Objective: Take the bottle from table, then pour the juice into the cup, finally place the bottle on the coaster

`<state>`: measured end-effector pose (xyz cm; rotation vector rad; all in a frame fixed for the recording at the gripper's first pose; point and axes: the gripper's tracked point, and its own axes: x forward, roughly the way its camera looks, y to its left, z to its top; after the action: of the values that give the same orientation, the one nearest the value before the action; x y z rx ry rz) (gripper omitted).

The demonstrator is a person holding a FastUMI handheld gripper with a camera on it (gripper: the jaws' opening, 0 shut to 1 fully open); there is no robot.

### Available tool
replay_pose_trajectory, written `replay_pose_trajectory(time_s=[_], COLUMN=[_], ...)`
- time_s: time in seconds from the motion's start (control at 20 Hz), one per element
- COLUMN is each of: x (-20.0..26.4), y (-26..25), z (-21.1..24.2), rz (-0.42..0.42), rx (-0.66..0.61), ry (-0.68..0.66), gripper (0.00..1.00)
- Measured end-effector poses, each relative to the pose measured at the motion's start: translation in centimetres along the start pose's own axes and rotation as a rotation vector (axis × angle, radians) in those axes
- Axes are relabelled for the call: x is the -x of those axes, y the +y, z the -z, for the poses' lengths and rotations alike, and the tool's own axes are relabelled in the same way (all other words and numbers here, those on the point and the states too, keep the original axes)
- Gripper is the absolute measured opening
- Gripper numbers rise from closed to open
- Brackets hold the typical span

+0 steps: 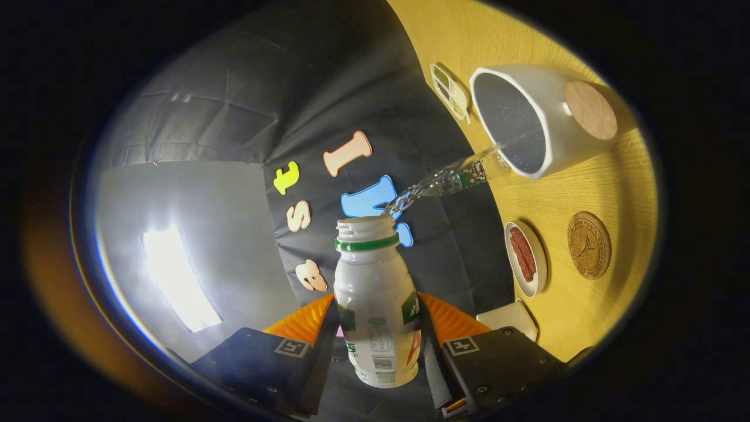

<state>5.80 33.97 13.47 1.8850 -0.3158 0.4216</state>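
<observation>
A white plastic bottle [376, 299] with a green neck ring stands between my fingers, and the gripper [378, 346] is shut on its body. The whole view is rolled, so the bottle is tipped toward the table. From its open mouth a clear stream of liquid [445, 181] arcs into the white cup [530, 117], which stands on the yellow wooden table [597, 293]. A round cork coaster [589, 244] with a printed emblem lies on the table beside the cup, apart from it.
A small white dish with red strips [525, 258] sits next to the coaster. A small plate with green and brown food [450, 91] lies beyond the cup. A cork lid [590, 109] rests by the cup's far side. A pale square piece [511, 316] lies near my right finger.
</observation>
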Motion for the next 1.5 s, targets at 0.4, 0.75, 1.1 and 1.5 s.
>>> replay_pose_trajectory(time_s=[0.4, 0.75, 1.1, 1.5], x=[0.1, -0.5, -0.2, 0.1], y=[0.2, -0.5, -0.2, 0.1], z=[-0.6, -0.9, -1.3, -2.0], rz=[0.009, 0.020, 0.014, 0.010], rx=[-0.042, -0.052, -0.071, -0.094], ry=[-0.021, -0.028, -0.039, -0.058], gripper=[0.69, 0.69, 0.69, 0.69])
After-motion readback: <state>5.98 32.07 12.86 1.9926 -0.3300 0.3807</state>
